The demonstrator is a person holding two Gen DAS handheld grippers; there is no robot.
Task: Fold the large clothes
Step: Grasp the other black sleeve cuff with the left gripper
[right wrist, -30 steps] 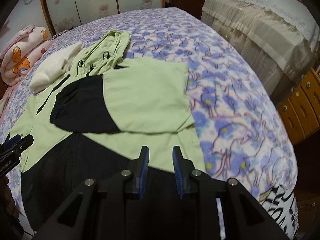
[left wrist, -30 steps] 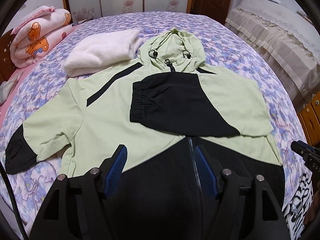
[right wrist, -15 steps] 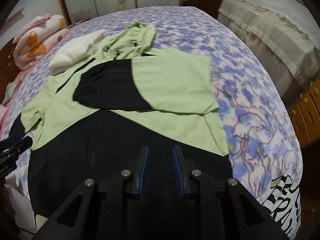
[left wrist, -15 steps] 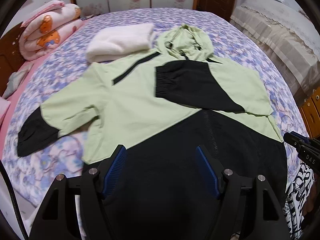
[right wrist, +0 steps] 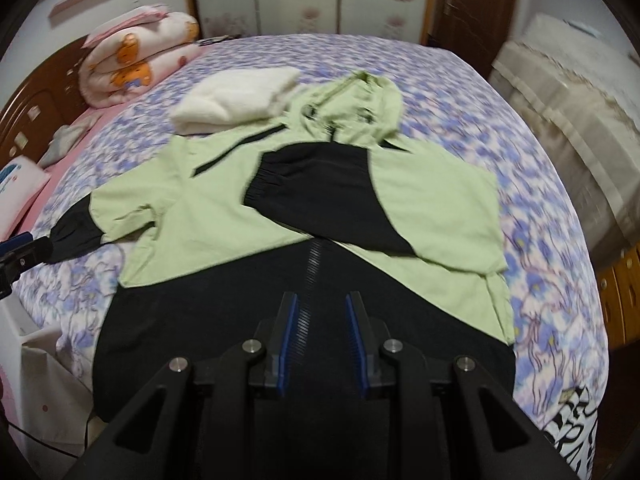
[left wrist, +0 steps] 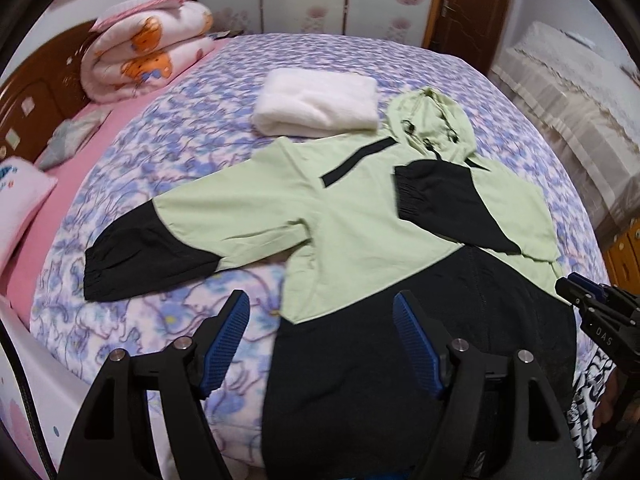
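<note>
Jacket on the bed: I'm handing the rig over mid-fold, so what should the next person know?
Left gripper: open, holding nothing; its jaws have just been opening wider.
Right gripper: narrow gap, nothing between the pads.
Jacket lies flat, front up, on the bed, beside a folded white garment.
Done: one sleeve folded across the chest.
Left: other sleeve, still spread out, then the body.

Matt thin woven cloth jacket (pale green and black), fluffy white fleece bundle, soft printed floral bedspread, glossy dark wooden headboard, ribbed blue pads on matt black plastic tongs
</note>
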